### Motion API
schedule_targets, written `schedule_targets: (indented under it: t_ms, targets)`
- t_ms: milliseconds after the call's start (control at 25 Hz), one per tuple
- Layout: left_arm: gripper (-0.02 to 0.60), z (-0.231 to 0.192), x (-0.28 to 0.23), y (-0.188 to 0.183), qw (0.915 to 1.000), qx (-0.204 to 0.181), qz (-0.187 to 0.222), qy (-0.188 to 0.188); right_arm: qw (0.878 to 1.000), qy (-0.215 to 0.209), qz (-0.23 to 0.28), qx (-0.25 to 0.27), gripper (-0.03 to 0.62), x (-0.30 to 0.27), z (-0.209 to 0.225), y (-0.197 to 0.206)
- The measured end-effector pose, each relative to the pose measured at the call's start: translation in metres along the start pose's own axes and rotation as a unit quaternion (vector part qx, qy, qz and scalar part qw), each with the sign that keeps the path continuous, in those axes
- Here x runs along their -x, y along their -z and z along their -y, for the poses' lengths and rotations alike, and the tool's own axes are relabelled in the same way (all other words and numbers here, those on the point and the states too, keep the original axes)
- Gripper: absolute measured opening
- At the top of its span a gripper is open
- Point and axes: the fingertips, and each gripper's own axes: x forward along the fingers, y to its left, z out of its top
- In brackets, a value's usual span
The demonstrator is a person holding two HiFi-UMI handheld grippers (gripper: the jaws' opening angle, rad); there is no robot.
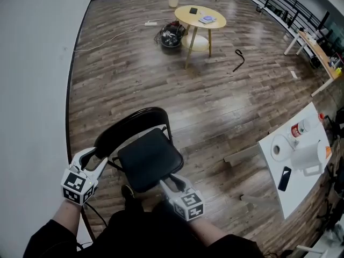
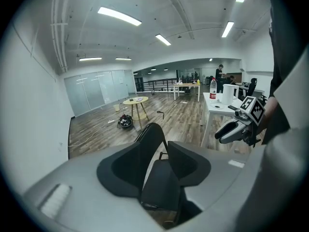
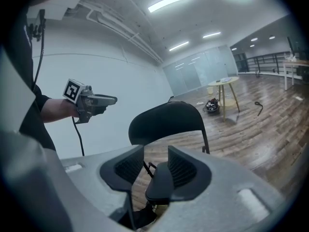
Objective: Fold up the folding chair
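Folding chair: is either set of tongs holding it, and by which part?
Nothing is held: left tongs and right tongs stand open by the chair.

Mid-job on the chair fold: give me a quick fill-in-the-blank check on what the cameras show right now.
1. The folding chair is not yet ___.
2. The left gripper is beside the chair's ___.
3. The right gripper is at the near edge of the chair's ___.
4. The round table far across the floor has a ___ top.

Missing words: folded; backrest; seat; yellow.

Black folding chair [image 1: 150, 157], yellow table [image 1: 185, 16] (and a white desk [image 1: 303, 187]).
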Motion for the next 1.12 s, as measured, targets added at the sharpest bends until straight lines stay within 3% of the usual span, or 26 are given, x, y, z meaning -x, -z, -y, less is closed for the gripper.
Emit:
schedule_targets:
  t_ms: [600,1120]
  targets:
    - [0.272,-0.044,-0.051,0.038,0.9923,-0.085,-0.061,0.066,0.994,0.064,-0.029,-0.078,0.232,-0.043,-0.016,0.041]
    - [0.334,-0.069,-0.104,0.082,0.9764,-0.134,-0.123,0.117,0.975,0.123,-0.061,-0.178,0.29,-0.066,0.011,0.113]
